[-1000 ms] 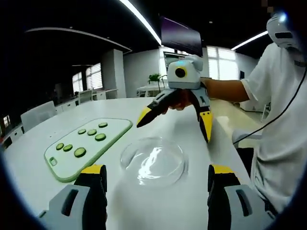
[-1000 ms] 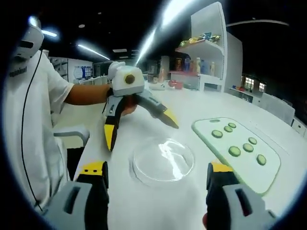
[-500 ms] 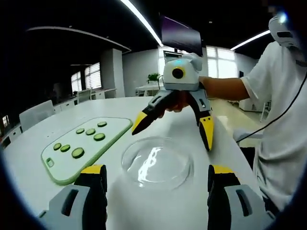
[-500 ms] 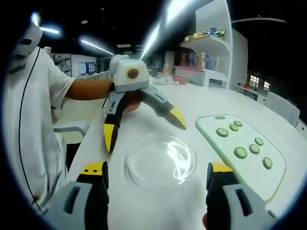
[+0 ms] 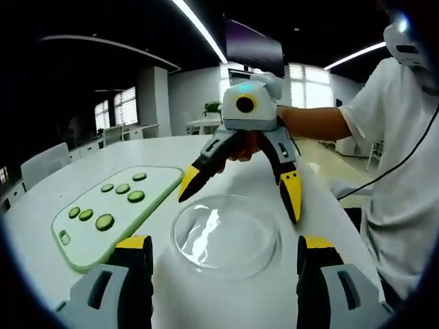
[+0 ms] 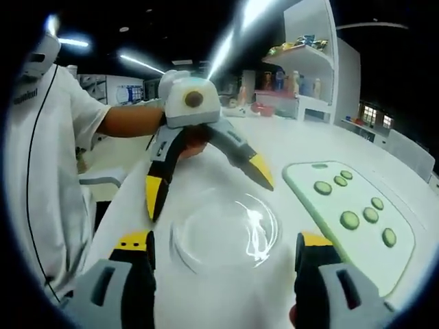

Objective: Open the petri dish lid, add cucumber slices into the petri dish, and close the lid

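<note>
Left gripper view: clear petri dish (image 5: 226,234), lid on and nothing inside, sits on the white bench (image 5: 288,301) between both spread tools: left tool (image 5: 225,264) near, right tool (image 5: 240,192) opposite; six cucumber slices (image 5: 105,221) lie on a green cutting board (image 5: 110,212) beside it

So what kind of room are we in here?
Probably an open-plan office or demo lab: long ceiling light strips, a big white table with chairs, and a shelf unit holding colourful items.
</note>
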